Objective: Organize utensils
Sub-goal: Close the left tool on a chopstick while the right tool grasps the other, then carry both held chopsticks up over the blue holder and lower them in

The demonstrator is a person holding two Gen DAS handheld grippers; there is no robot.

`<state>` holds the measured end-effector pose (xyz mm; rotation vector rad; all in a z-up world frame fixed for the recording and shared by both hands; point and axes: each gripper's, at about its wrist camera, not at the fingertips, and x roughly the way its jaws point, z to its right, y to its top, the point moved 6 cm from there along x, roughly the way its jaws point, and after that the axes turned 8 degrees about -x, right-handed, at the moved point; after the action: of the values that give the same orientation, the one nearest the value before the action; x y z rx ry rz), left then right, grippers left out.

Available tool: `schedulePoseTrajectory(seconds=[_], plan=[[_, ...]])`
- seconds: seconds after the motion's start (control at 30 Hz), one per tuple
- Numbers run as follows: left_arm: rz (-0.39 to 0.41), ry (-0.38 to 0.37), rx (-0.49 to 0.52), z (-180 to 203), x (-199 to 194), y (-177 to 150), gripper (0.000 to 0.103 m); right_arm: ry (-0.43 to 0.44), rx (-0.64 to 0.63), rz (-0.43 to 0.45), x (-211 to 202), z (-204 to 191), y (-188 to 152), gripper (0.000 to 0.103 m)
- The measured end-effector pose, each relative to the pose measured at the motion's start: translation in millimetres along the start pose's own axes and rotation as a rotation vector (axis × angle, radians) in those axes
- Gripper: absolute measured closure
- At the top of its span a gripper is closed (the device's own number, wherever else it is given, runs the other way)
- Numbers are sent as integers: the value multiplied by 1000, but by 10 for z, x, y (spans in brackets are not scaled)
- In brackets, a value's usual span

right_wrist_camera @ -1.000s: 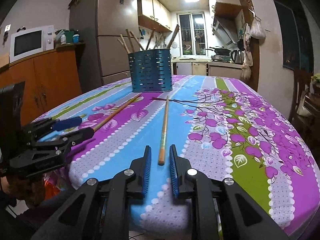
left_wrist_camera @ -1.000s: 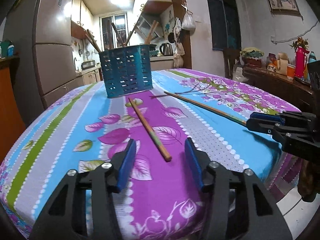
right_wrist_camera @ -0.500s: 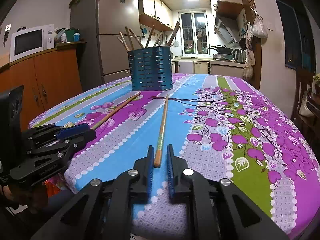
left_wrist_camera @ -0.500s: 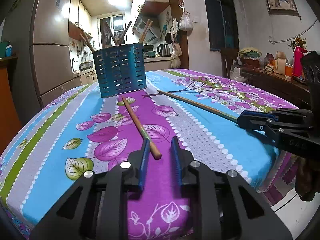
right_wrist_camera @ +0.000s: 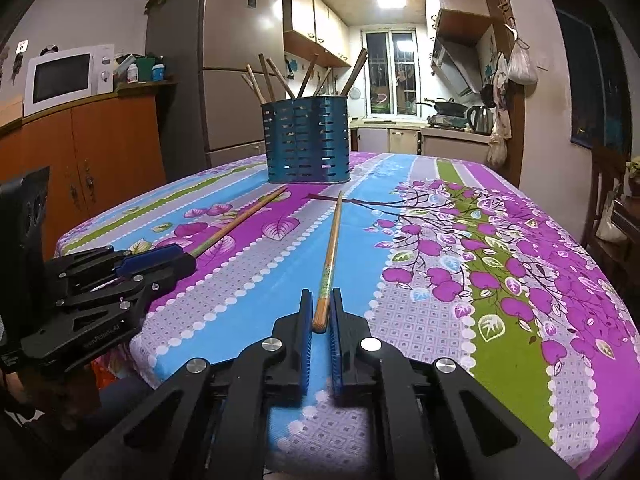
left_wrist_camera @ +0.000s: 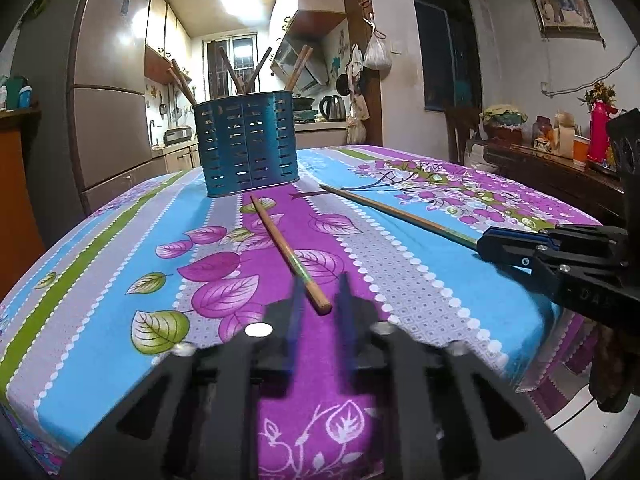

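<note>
chopsticks lie flat on the floral tablecloth in front of the blue slotted utensil holder, which already has several sticks standing in it. each long axis runs from a gripper toward the holder. the left chopstick angles up-left toward the holder's base; the left gripper has just been closing, and its blurred pads look pressed on the thick near end. the right chopstick points almost straight at the holder; the right gripper has just been closing too and now pinches that near end. in my judgement the coming move is a lift and tip-up, with the holder straight ahead of both hands, neither clearly nearer.
</note>
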<state>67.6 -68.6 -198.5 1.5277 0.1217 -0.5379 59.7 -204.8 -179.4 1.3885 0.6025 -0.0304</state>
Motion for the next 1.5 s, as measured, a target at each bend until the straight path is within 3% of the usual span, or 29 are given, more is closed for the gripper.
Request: schedulePoseTrajectory(seconds=[0.37,0.6,0.77,0.93,1.07,1.17,1.23,1.4,1.5], plan=[[38,33,-5,-104,-122,124,95,-18,3,51,-192,-13,140,95],[166,54,23,-174,-366,570,97,-21,-50,143,-463,-20,605,95],[255,47,29,-234,-405,1050,100,-2,-92,214,-532,66,1126,95],[254,39,14,-323,-308,1349,100,13,-115,245,-478,145,1552,95],[202,35,-9,-398,-378,1132,99,17,-147,269,-528,105,1705,95],[110,26,2,-332,-369,706,98,20,-150,262,-548,102,1655,95],[27,9,5,-273,-316,393,90,17,-140,252,-576,121,1580,95],[8,42,18,-233,-266,123,73,5,-94,235,-632,184,1446,95],[-12,47,22,-226,-187,56,72,9,-91,227,-623,147,1405,95]])
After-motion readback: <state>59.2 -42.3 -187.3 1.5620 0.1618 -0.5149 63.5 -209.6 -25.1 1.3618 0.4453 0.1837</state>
